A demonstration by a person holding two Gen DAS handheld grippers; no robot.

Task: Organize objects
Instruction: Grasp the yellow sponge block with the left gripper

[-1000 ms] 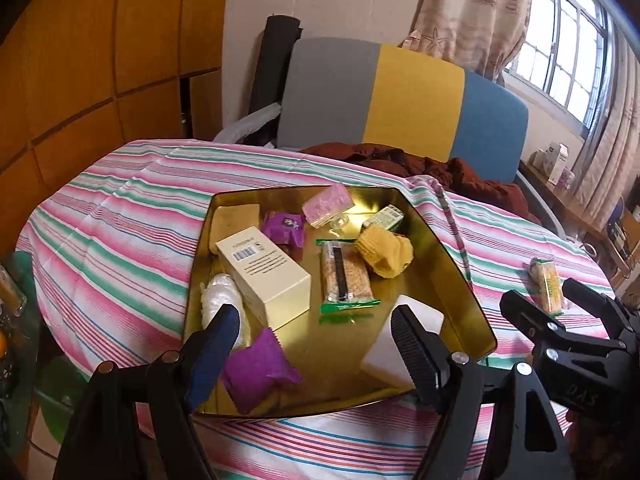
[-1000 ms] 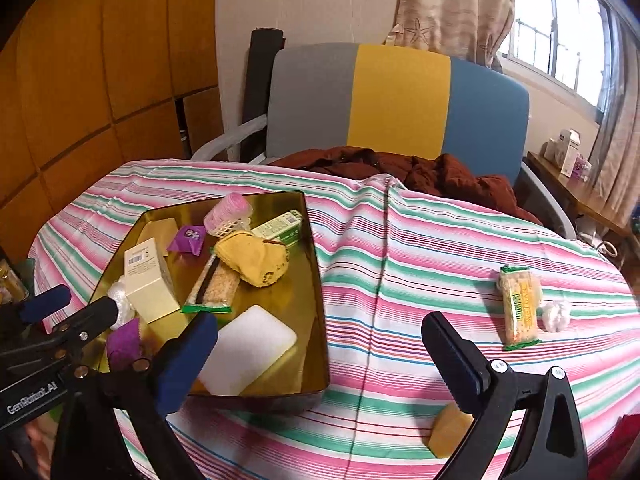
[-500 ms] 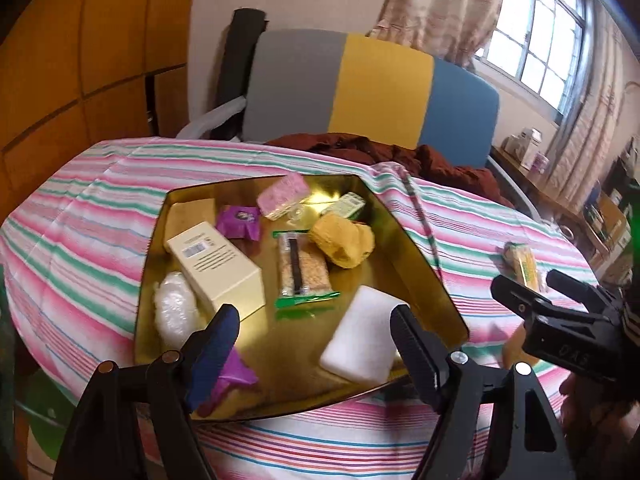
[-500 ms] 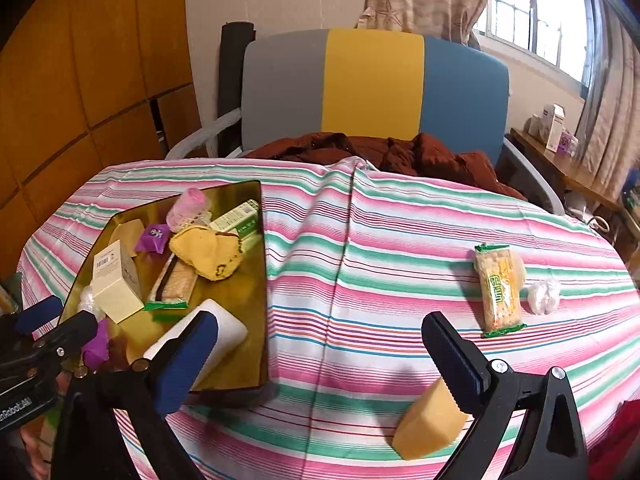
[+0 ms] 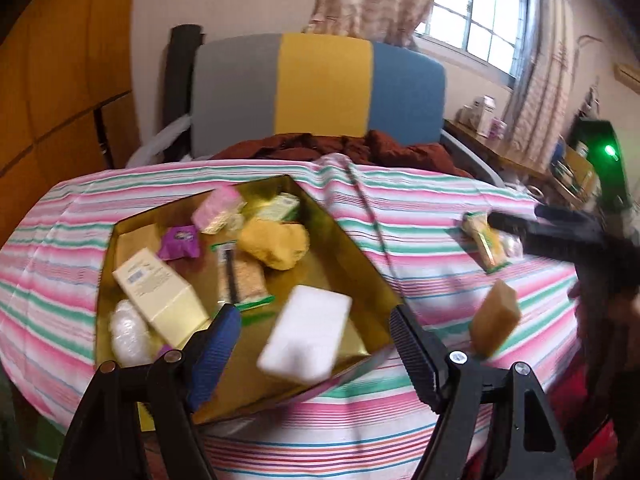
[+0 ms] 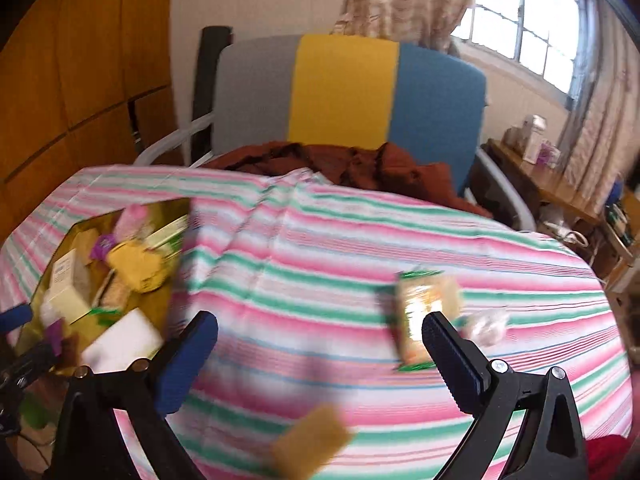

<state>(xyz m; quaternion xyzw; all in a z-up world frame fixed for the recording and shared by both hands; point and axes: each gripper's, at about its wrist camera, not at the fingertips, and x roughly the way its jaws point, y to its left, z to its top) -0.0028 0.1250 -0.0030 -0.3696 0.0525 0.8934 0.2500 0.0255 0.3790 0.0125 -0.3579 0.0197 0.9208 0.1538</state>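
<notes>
The left tool [image 5: 314, 332] hangs spread wide and empty at the lower centre of its frame, over the near edge of the gold tray [image 5: 360, 256]. Inside the tray lie a white block [image 5: 304, 336], a cream box [image 5: 156, 292], a yellow sponge [image 5: 276, 242] and a purple packet [image 5: 180, 238]. The right tool [image 6: 320, 344] is also spread, holding nothing, above the striped tabletop [image 6: 320, 240]. A snack packet [image 6: 420, 312] lies right of centre; a tan block [image 6: 312, 444] sits blurred at the bottom edge.
</notes>
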